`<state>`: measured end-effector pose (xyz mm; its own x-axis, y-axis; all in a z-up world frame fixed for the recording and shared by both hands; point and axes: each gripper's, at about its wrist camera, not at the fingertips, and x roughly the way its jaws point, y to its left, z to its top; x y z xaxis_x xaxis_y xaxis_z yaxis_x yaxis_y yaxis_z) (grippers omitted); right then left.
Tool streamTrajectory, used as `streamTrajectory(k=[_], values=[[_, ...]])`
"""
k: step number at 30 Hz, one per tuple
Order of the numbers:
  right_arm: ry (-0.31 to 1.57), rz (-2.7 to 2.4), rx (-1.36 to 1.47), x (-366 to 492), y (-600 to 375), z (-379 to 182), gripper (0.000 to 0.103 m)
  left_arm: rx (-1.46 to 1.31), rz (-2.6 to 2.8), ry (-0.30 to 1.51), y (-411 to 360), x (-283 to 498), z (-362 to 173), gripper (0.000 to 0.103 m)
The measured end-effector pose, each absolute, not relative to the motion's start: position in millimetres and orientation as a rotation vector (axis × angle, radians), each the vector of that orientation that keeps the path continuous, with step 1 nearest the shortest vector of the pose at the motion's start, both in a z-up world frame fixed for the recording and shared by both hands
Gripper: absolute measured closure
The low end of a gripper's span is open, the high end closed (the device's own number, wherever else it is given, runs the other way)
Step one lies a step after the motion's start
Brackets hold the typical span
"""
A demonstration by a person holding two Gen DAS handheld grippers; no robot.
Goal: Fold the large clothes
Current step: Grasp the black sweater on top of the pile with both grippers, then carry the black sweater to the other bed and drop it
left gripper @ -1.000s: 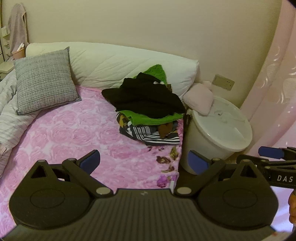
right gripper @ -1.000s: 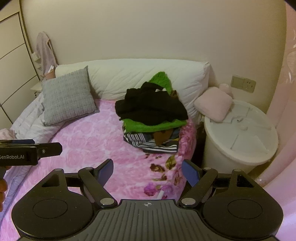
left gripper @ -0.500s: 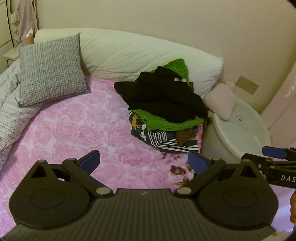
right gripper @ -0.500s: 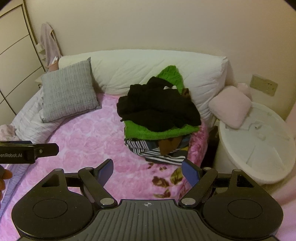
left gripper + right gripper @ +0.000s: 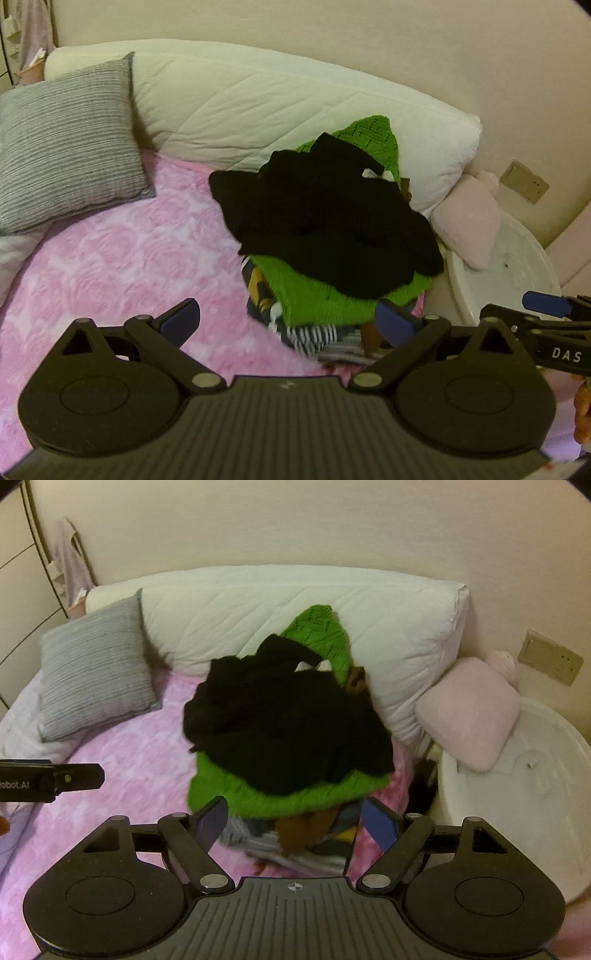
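On the far right of the pink rose-patterned bedspread point(image 5: 129, 746), against the long white bolster point(image 5: 295, 609), sits the clothes pile point(image 5: 291, 738): a black garment point(image 5: 295, 720) crumpled on top, a green knit point(image 5: 258, 794) under it, striped and brown pieces at the bottom. Both tongs gape wide and hold nothing; the left gripper point(image 5: 286, 321) and right gripper point(image 5: 295, 819) hang just short of the pile's near edge, probably so each can take a side of the black top layer. The bare bedspread to the left looks like the room kept for spreading it. Motion blur smears the folds, so collar, sleeves and hems cannot be told. The grippers' bodies hide the pile's near foot. A grey cushion point(image 5: 96, 668) lies far left.
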<state>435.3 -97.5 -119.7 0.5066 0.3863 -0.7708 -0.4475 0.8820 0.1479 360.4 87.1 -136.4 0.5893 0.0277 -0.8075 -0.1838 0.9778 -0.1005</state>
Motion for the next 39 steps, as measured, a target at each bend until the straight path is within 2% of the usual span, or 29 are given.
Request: streamTrajectory(k=[22,23,24,25,26,27,28,29,32,39], values=[[0.904,0.5,-0.114,620,-54,-238,0.026,-0.142,0.153,1.041,104,554,-249,0.004],[0.922,0.506,-0.111,626,-53,-243,0.028,-0.146,0.157,1.047,106,558,-253,0.005],[0.937,0.53,-0.102,627,-52,-246,0.038,-0.15,0.159,1.051,108,561,-256,0.005],[0.955,0.556,-0.1,628,-49,-249,0.062,-0.156,0.162,1.055,109,564,-258,0.005],[0.974,0.568,-0.122,628,-45,-251,0.071,-0.161,0.164,1.057,111,565,-260,0.006],[0.96,0.579,-0.155,625,-42,-251,0.075,-0.165,0.164,1.059,111,567,-261,0.006],[0.942,0.598,-0.189,621,-39,-249,0.093,-0.168,0.165,1.061,112,567,-262,0.006],[0.93,0.609,-0.217,617,-37,-247,0.099,-0.17,0.165,1.062,112,567,-262,0.006],[0.865,0.63,-0.233,604,-33,-229,0.101,-0.182,0.163,1.057,114,562,-257,0.008],[0.665,0.792,-0.13,559,-20,-147,0.102,-0.255,0.208,0.986,132,522,-221,0.009]])
